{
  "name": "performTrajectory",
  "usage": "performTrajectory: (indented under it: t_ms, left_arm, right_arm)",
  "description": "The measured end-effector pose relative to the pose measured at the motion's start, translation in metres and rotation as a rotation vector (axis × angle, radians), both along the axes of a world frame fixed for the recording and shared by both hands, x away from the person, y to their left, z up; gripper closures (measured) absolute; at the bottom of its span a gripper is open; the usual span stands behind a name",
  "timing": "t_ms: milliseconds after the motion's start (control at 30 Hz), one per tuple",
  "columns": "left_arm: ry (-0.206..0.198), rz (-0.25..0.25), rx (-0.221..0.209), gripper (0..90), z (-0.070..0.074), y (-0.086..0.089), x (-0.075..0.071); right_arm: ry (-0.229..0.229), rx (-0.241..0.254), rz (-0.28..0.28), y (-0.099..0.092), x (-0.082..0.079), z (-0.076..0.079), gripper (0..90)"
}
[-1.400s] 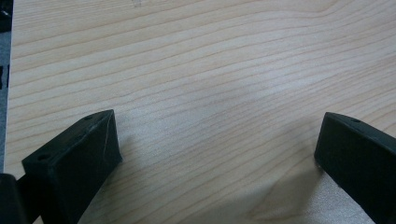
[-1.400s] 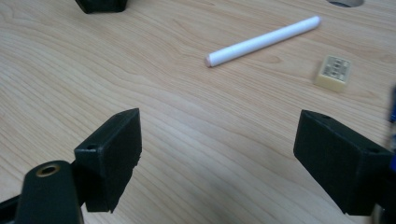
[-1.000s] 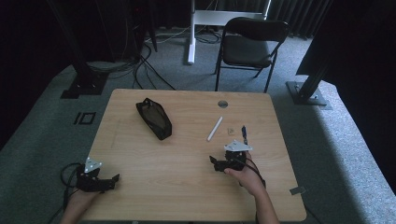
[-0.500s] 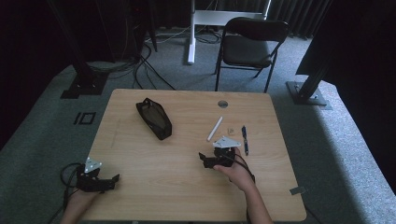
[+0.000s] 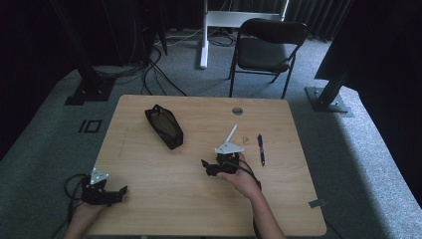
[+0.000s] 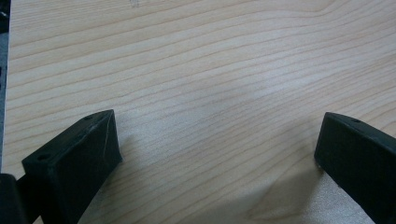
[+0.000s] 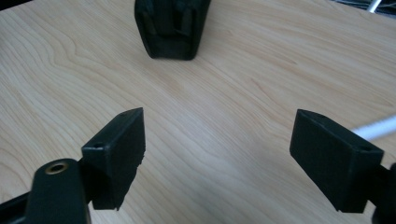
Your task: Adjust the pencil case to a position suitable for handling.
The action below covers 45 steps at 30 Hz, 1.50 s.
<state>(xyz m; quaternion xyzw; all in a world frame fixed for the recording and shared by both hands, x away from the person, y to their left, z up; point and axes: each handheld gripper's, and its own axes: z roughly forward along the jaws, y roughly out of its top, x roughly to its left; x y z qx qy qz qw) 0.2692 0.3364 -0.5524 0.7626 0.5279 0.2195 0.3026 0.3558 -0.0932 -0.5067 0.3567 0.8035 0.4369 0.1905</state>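
A black mesh pencil case (image 5: 164,126) lies at the back left of the wooden table (image 5: 164,199). A white pen (image 5: 231,133) and a dark blue pen (image 5: 260,149) lie right of centre, with a small tan bit (image 5: 244,137) between them. My right gripper (image 5: 205,166) rests mid-table, just in front of the white pen, open and empty. Its own view has the pencil case (image 7: 172,25) ahead and the white pen (image 7: 373,127) behind the right jaw. My left gripper (image 5: 121,191) sits open at the table's front left corner, over bare wood (image 6: 210,79).
A round cable hole (image 5: 237,110) is near the table's back edge. A black chair (image 5: 264,50) and a white stand (image 5: 204,35) are on the floor behind the table. Cables (image 5: 149,69) run across the carpet at back left.
My right gripper has let go of the dark blue pen, which now lies on the table, and moved left toward the middle. The left gripper has stayed put.
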Motion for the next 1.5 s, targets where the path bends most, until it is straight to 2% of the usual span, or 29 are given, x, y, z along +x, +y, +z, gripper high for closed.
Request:
performTrajectory:
  t_ms: [433, 1500]
  left_arm:
    - [0.0, -0.003, 0.0, 0.1, 0.0, 0.0, 0.0]
    - [0.0, -0.006, -0.001, 0.1, 0.0, 0.0, 0.0]
  right_arm:
    - [-0.001, 0.005, 0.034, 0.03, 0.009, -0.001, 18.3]
    - [-0.001, 0.026, 0.052, 0.086, 0.034, -0.008, 19.3]
